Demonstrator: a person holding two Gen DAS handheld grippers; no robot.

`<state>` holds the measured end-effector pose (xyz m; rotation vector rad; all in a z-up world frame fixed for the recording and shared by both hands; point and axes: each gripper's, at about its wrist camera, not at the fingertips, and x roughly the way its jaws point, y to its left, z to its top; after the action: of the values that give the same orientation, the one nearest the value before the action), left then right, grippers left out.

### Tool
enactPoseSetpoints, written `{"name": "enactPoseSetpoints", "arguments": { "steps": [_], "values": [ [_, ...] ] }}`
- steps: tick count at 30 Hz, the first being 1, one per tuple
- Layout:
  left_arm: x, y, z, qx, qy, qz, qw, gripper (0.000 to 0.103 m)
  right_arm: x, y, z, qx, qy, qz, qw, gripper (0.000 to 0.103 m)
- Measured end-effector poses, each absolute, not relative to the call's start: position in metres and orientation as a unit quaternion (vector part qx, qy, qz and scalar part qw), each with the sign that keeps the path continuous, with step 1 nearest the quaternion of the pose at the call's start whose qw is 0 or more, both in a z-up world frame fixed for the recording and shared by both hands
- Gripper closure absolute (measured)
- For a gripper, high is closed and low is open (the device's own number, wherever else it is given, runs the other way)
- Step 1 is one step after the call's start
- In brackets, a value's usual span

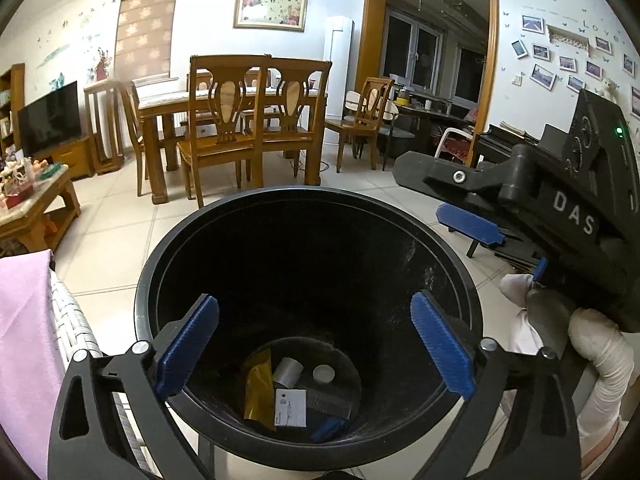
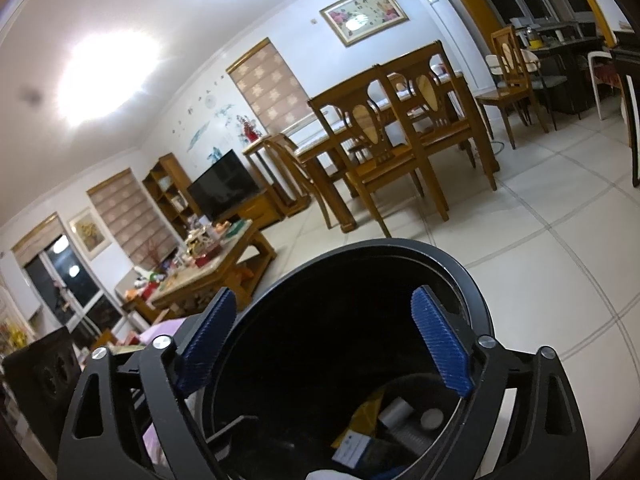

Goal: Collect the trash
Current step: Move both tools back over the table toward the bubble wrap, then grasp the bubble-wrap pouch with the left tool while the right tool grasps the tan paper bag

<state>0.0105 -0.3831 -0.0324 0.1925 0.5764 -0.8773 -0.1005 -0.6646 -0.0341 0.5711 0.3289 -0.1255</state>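
We see one black bin [image 1: 308, 240] on the tiled floor. At its bottom we count one yellow wrapper [image 1: 258, 392], one white roll [image 1: 289, 372], one white cap [image 1: 323, 373], one white card [image 1: 291, 408] and one blue piece [image 1: 329, 429]. Two grippers: left gripper [image 1: 316, 344] and right gripper [image 2: 324, 344] both spread wide, nothing between the pads. Trash lies below and ahead of both, inside the bin.

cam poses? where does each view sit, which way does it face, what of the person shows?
Left wrist: on the left claw, looking down into the black bin; the right claw and a gloved hand show.
Right wrist: on the right claw, tilted, over the bin's rim; no hand visible.
Shared: bin, yellow wrapper, dining chairs.
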Motion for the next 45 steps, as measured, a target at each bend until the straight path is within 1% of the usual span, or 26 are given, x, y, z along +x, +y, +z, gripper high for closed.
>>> {"name": "enactPoseSetpoints", "arguments": {
  "steps": [4, 9, 16, 19, 28, 34, 38, 41, 45],
  "values": [
    [0.011, -0.378, -0.028, 0.085, 0.282, -0.415, 0.861, 0.006, -0.103, -0.665, -0.032, 0.286, 0.159, -0.060, 0.943, 0.011],
    [0.008, -0.359, -0.016, 0.071, 0.293, -0.408, 0.862, 0.006, -0.106, -0.658, -0.024, 0.292, 0.154, -0.048, 0.943, 0.007],
    [0.002, -0.310, 0.005, 0.090, 0.280, -0.386, 0.874, 0.006, -0.102, -0.615, -0.006, 0.262, 0.164, -0.014, 0.951, 0.005],
    [0.007, -0.277, 0.010, 0.097, 0.283, -0.363, 0.883, 0.006, -0.096, -0.593, 0.004, 0.243, 0.171, 0.003, 0.955, 0.005],
    [0.035, -0.152, 0.007, 0.106, 0.302, -0.260, 0.911, 0.006, -0.051, -0.483, 0.026, 0.142, 0.216, 0.090, 0.962, 0.006],
    [0.073, -0.065, -0.008, 0.095, 0.351, -0.181, 0.914, 0.006, -0.013, -0.399, 0.037, 0.060, 0.251, 0.164, 0.952, 0.006],
    [0.084, -0.037, -0.018, 0.083, 0.371, -0.175, 0.908, 0.006, 0.015, -0.342, 0.039, 0.005, 0.275, 0.202, 0.940, 0.006],
    [0.087, -0.028, -0.027, 0.082, 0.385, -0.182, 0.901, 0.006, 0.032, -0.308, 0.036, -0.040, 0.287, 0.215, 0.933, 0.006],
    [0.088, -0.024, -0.035, 0.090, 0.393, -0.185, 0.896, 0.006, 0.056, -0.277, 0.028, -0.072, 0.300, 0.231, 0.923, 0.006]
  ]
}}
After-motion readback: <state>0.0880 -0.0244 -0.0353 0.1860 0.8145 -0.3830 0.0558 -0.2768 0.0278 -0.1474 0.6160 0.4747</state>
